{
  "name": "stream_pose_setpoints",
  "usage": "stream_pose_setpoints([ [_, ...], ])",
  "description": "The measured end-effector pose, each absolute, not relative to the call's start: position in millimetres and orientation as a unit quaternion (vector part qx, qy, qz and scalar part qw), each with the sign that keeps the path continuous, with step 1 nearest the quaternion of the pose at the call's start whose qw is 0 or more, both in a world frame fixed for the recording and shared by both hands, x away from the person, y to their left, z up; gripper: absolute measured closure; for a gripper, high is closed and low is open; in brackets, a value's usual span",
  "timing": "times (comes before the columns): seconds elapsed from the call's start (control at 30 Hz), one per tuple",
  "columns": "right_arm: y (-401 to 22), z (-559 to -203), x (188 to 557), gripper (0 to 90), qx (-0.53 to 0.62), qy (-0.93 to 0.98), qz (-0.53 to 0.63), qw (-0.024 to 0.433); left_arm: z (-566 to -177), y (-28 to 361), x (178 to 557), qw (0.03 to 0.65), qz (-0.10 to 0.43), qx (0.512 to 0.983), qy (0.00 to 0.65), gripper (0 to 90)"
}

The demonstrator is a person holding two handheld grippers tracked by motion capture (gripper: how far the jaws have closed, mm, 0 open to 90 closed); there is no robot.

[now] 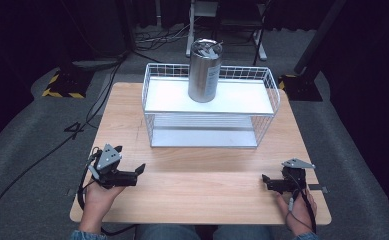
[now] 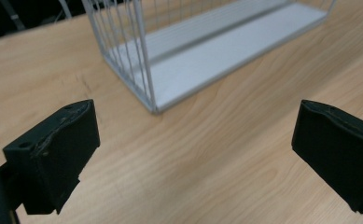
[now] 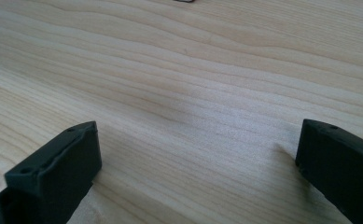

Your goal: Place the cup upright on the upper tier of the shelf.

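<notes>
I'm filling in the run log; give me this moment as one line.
left gripper: open, empty, low over table | right gripper: open, empty | steel tumbler: upright on wire rack top shelf | contact: none

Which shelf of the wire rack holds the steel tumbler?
The upper shelf of the rack: the tumbler stands upright on it, left of centre. The lower shelf beneath is bare.

Label on steel tumbler [image 1: 205, 71] too small; no legible text elsewhere.

A wooden tabletop [image 1: 202, 187] stands on grey carpet [image 1: 27, 130]. Black cables [image 1: 42, 155] trail along the left of the frame, and a yellow-and-black striped base [image 1: 62, 85] sits upper left.
</notes>
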State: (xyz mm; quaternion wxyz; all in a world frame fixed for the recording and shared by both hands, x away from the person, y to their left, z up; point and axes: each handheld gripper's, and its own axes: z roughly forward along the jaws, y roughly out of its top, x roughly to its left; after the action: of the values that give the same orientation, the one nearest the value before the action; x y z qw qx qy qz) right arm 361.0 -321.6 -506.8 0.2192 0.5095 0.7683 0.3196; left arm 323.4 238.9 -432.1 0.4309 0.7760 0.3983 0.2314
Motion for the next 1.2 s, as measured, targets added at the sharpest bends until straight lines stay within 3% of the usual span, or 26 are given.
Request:
stream_pose_setpoints([
  [0.17, -321.7, -506.7, 361.1, 0.3, 0.509, 0.769, 0.319, 0.219, -458.1, 244.0, 329.9, 0.378, 0.219, 0.796, 0.420, 1.6],
  [0.63, -321.7, -506.8, 361.0, 0.3, 0.509, 0.768, 0.320, 0.219, -501.3, 250.0, 345.2, 0.309, 0.136, 0.815, 0.470, 1.5],
  [0.83, -321.7, -506.7, 361.0, 0.3, 0.509, 0.769, 0.319, 0.219, -506.9, 251.4, 344.4, 0.315, 0.168, 0.809, 0.466, 0.0],
  [1.2, -321.6, -506.8, 361.0, 0.3, 0.510, 0.768, 0.320, 0.219, -506.7, 250.9, 343.5, 0.312, 0.174, 0.804, 0.476, 0.0],
])
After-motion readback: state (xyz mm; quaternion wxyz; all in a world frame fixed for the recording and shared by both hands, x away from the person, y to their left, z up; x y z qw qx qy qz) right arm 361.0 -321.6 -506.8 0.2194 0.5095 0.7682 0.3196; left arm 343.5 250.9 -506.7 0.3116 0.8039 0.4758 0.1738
